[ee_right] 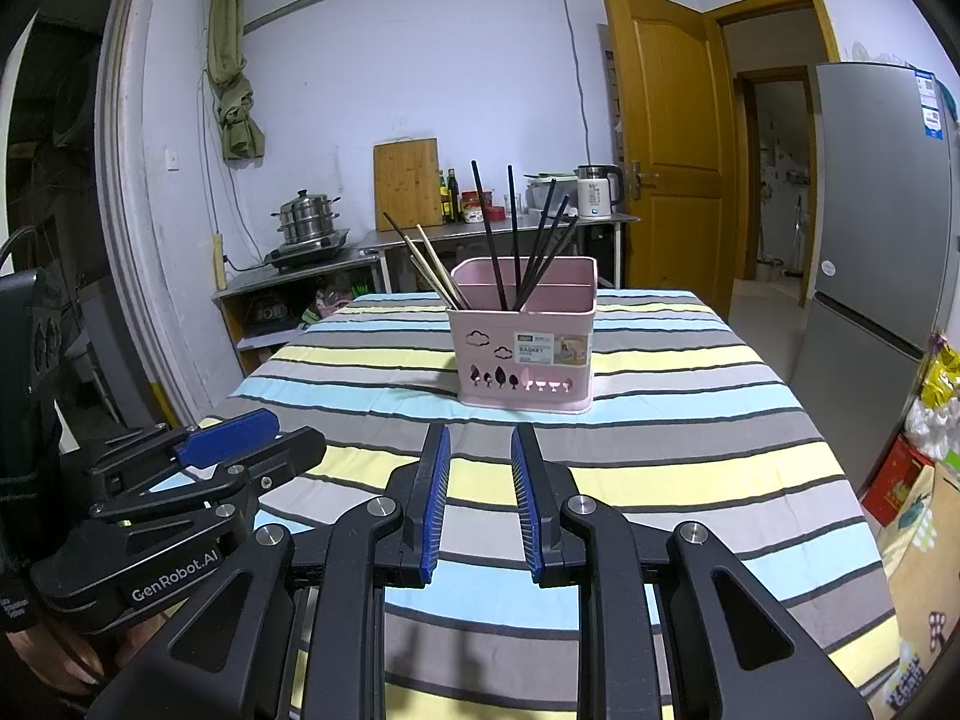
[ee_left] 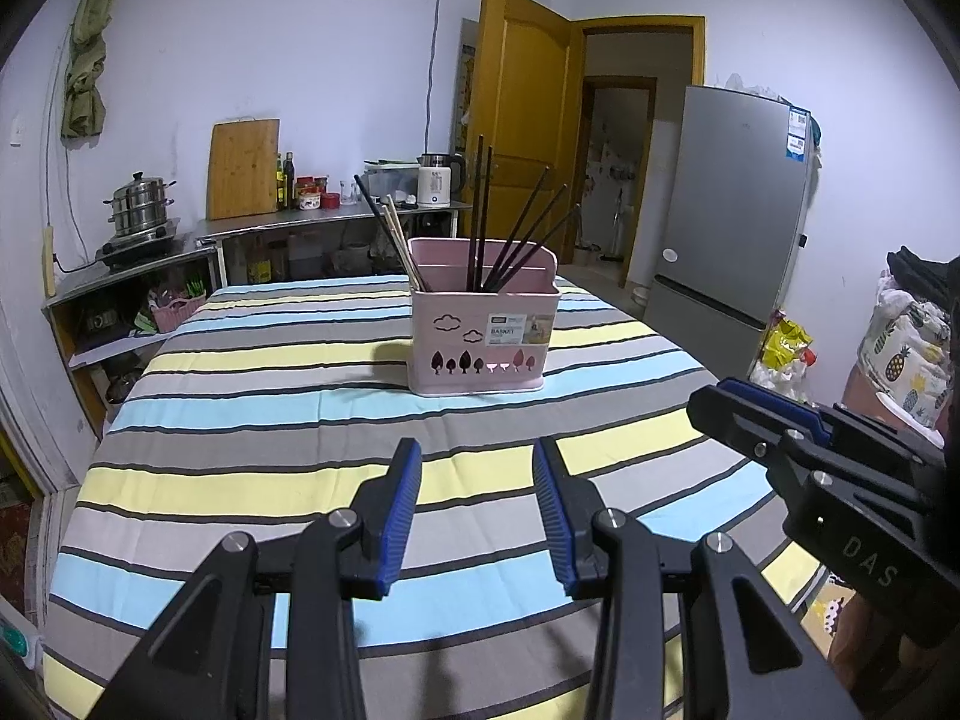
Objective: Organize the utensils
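Two hand-held grippers (ee_left: 477, 504) (ee_right: 480, 498) parted, empty, over striped tablecloth (ee_left: 240, 468), pink basket (ee_left: 483, 336), perhaps kitchen.

The left gripper (ee_left: 477, 504) has black angular arms with silver round screws and ribbed blue pads (ee_left: 401, 516); the right gripper (ee_right: 479, 504) looks the same; white lettering on their sides reads "DAS" and "GenRobot.AI".
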Motion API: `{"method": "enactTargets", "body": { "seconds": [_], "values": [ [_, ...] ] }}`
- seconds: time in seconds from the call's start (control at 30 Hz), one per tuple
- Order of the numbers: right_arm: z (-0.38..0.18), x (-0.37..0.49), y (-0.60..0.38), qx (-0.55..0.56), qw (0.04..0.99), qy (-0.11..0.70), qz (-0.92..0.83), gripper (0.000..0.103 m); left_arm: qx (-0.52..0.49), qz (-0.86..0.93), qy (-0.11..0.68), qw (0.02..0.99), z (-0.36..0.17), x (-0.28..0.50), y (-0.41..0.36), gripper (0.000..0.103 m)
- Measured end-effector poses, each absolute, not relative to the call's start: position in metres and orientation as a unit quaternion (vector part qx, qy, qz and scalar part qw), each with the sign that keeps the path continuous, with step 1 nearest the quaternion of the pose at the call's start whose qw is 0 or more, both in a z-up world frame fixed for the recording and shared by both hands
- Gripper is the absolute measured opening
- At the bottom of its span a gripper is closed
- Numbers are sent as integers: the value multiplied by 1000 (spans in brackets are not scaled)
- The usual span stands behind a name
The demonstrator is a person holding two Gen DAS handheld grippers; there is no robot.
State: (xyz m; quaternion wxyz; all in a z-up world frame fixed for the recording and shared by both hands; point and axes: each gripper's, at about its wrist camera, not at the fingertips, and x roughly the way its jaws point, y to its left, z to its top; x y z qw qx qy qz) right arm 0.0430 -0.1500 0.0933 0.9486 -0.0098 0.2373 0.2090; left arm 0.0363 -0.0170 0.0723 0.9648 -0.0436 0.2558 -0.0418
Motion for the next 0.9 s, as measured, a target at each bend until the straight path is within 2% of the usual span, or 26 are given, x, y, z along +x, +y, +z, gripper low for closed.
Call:
{"method": "enactTargets", "body": {
  "seconds": [0.9],
  "values": [
    [93, 42, -150, -9, 949, 238, 209, 22, -53, -44, 258, 964, 69, 34, -15, 40]
  ]
}}
